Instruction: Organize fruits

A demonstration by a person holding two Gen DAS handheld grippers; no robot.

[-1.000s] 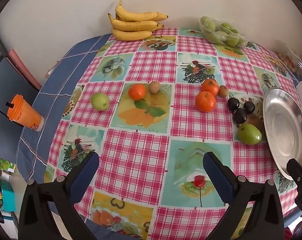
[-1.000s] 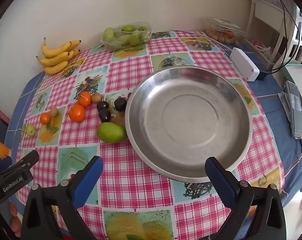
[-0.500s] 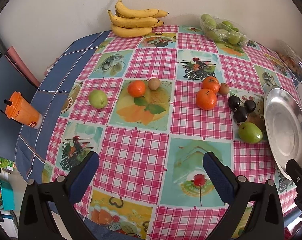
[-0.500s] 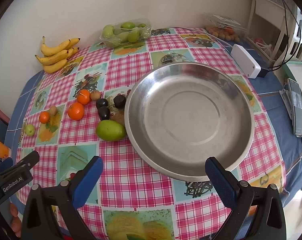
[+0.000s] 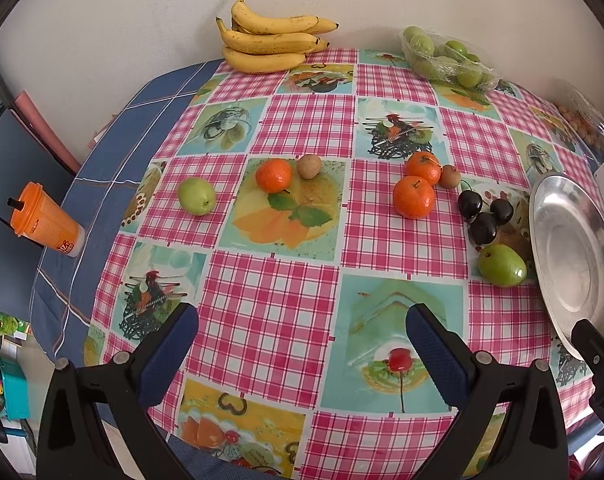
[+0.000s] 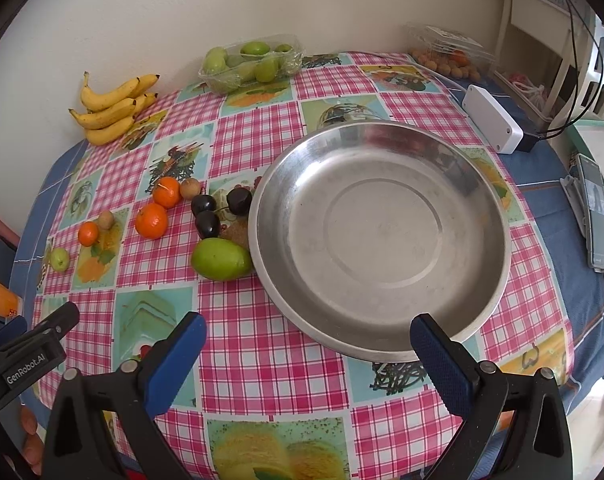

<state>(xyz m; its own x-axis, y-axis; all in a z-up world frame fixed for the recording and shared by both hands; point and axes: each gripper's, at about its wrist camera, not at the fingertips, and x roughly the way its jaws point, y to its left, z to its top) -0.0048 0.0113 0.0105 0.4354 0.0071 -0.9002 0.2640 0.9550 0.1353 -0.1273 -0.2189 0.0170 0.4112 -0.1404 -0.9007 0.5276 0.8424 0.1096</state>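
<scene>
Loose fruit lies on the checked tablecloth: a small green apple [image 5: 196,196], three oranges [image 5: 413,197], two small brown fruits [image 5: 309,166], three dark plums [image 5: 483,227], a brown kiwi [image 6: 235,233] and a large green fruit [image 5: 501,265] beside an empty steel bowl [image 6: 381,236]. My left gripper [image 5: 302,344] is open and empty, above the near table edge, well short of the fruit. My right gripper [image 6: 306,348] is open and empty, in front of the bowl's near rim.
A banana bunch [image 5: 270,44] and a clear pack of green fruit [image 5: 445,60] sit at the back by the wall. An orange cup [image 5: 42,220] stands off the left edge. A white box [image 6: 491,124], a phone [image 6: 593,212] and a clear fruit box [image 6: 445,52] lie right.
Both views have shifted slightly; the fruit and bowl sit a little lower and nearer in view. Nothing on the table has moved, and both grippers stay open.
</scene>
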